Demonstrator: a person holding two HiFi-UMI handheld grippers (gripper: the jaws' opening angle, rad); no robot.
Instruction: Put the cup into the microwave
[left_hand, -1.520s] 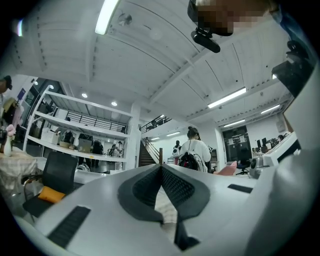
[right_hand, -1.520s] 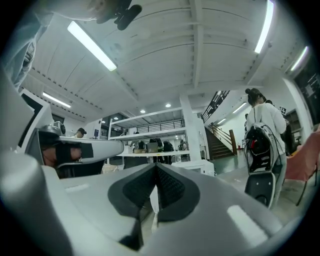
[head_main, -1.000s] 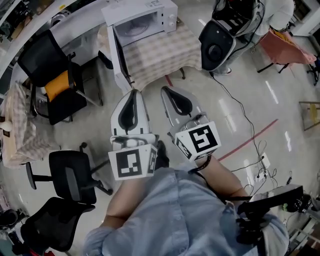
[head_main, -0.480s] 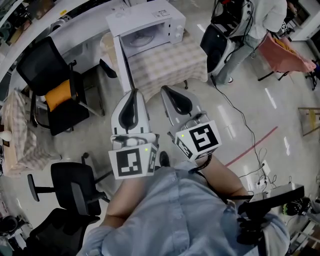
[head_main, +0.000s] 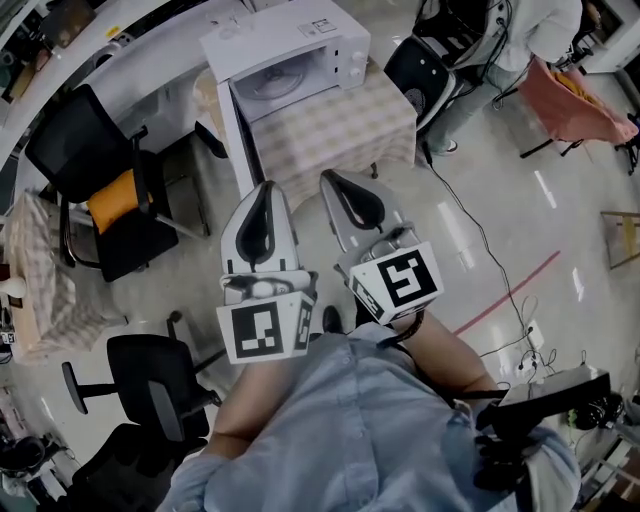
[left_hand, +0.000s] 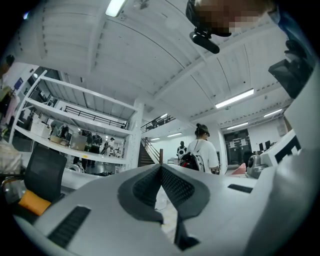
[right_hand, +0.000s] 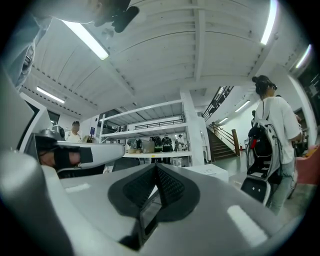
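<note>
No cup showed in any view (its place could not be told). The microwave (head_main: 290, 50) stood, door (head_main: 236, 130) swung open, on a checked table (head_main: 345, 115) well ahead of the 2 grippers. The left gripper (head_main: 265, 188) and right gripper (head_main: 331, 180) were held side by side, each with jaws pressed together on nothing. Step in hand, by judgement: the approach, before any pickup. The next move called for finding the cup and spreading 1 pair of jaws.

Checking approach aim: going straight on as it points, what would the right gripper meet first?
Likely the microwave on the table, near its open door; nothing nearer shows. Depth is unclear.
</note>
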